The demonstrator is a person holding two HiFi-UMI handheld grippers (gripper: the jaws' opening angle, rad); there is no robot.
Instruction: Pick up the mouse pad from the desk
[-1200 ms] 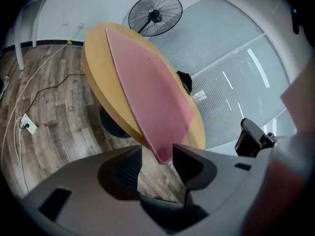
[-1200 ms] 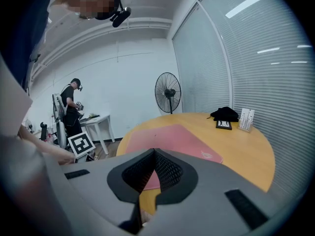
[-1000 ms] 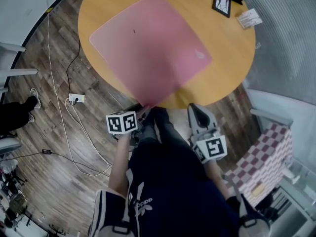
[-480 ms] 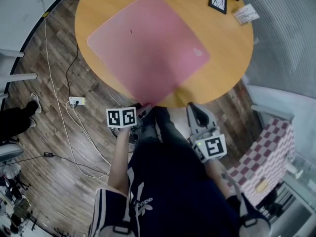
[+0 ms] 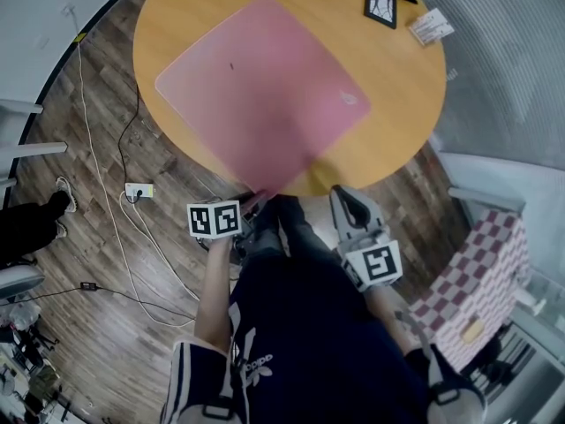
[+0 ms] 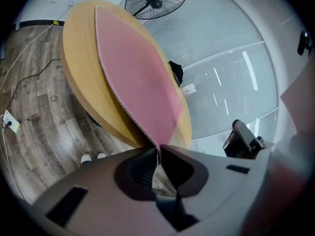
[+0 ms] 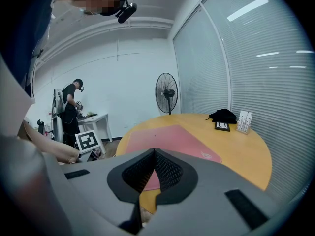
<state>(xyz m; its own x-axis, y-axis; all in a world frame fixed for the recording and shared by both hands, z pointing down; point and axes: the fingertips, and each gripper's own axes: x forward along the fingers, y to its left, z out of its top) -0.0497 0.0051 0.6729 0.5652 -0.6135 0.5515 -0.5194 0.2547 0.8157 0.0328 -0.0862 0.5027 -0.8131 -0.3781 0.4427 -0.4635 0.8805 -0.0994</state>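
A large pink mouse pad (image 5: 265, 95) lies on the round wooden table (image 5: 397, 87), its near corner hanging over the table's front edge. My left gripper (image 5: 259, 200) is at that corner. In the left gripper view the jaws are closing and the left gripper (image 6: 158, 149) pinches the tip of the mouse pad (image 6: 138, 77) between its pads. My right gripper (image 5: 347, 197) hovers just off the table's front edge to the right, its jaws together with nothing in them. In the right gripper view the right gripper (image 7: 154, 152) faces the mouse pad (image 7: 172, 136) across the table.
At the table's far side sit a black cloth with a framed picture (image 5: 381, 5) and a small card (image 5: 425, 26). A power strip (image 5: 139, 189) and cables lie on the wooden floor at left. A checkered seat (image 5: 477, 281) stands at right. A fan (image 7: 168, 93) stands behind the table.
The left gripper's marker cube has tilted a little at the pad's near corner. The right gripper has kept still.
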